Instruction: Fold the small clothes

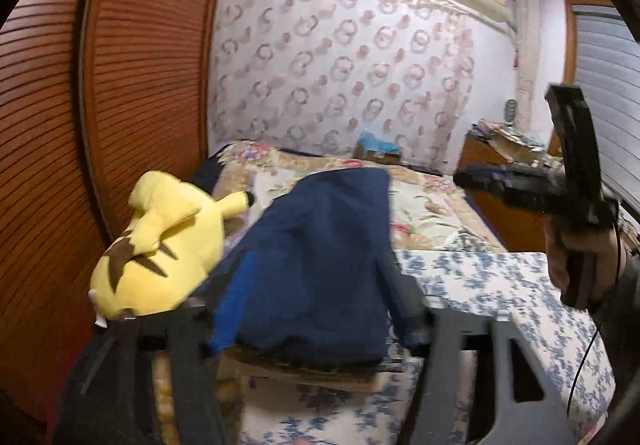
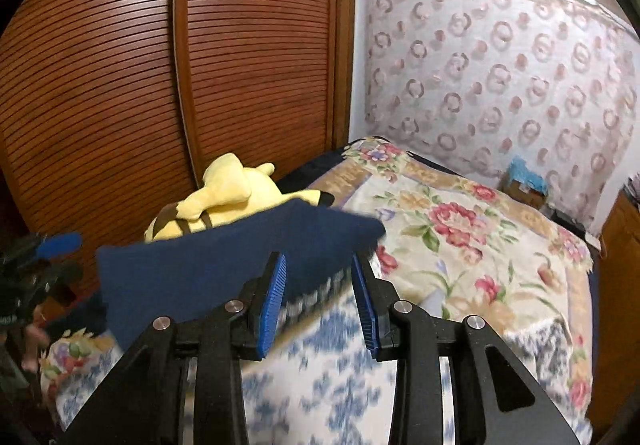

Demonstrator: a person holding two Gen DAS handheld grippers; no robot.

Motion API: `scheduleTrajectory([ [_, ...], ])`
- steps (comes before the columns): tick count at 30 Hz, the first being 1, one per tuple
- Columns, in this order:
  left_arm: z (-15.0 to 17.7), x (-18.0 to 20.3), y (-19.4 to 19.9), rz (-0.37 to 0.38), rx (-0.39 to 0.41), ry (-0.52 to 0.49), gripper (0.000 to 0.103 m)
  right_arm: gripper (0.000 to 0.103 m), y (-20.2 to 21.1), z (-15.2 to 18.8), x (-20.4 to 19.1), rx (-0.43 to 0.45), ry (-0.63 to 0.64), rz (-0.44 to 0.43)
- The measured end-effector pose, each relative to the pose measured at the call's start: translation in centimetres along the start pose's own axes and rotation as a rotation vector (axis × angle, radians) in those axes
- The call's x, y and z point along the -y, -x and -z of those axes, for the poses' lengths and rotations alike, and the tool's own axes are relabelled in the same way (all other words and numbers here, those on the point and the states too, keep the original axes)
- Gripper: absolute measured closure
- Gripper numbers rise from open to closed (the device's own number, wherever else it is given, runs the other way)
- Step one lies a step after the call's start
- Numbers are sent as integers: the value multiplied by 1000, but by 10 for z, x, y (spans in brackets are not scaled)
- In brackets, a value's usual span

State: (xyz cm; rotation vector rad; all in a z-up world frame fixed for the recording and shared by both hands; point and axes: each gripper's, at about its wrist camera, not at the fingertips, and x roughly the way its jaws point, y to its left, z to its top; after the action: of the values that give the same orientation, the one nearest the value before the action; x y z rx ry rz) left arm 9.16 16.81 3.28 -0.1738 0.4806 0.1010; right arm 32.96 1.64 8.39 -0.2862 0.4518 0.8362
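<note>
A navy blue garment (image 1: 320, 245) lies folded on a low pile of folded cloth (image 1: 312, 371) on the blue-flowered bedsheet (image 1: 500, 285). My left gripper (image 1: 316, 305) stands open and wide, one finger on each side of the garment's near end; its pads do not press it. In the right wrist view the same navy garment (image 2: 200, 269) lies just ahead. My right gripper (image 2: 320, 271) is open, its blue pads (image 2: 274, 293) apart with the garment's edge between the tips. A hand (image 1: 576, 257) holds the right gripper at the right of the left wrist view.
A yellow plush toy (image 1: 160, 245) lies against the garment's left side, by the louvred wooden wardrobe doors (image 2: 120, 85). A flowered blanket (image 2: 460, 229) covers the far bed. A small box (image 1: 378, 151) sits at the headboard, a cluttered wooden cabinet (image 1: 500, 161) to the right.
</note>
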Motion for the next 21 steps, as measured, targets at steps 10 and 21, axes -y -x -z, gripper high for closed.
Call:
scheduleTrajectory([
  [10,10,70,13,104,-5,-107,26,35,110,79,-20,69,-96,88],
  [21,24,129,36,187,8,-175,26,25,208,132,-61,121,-225,247],
])
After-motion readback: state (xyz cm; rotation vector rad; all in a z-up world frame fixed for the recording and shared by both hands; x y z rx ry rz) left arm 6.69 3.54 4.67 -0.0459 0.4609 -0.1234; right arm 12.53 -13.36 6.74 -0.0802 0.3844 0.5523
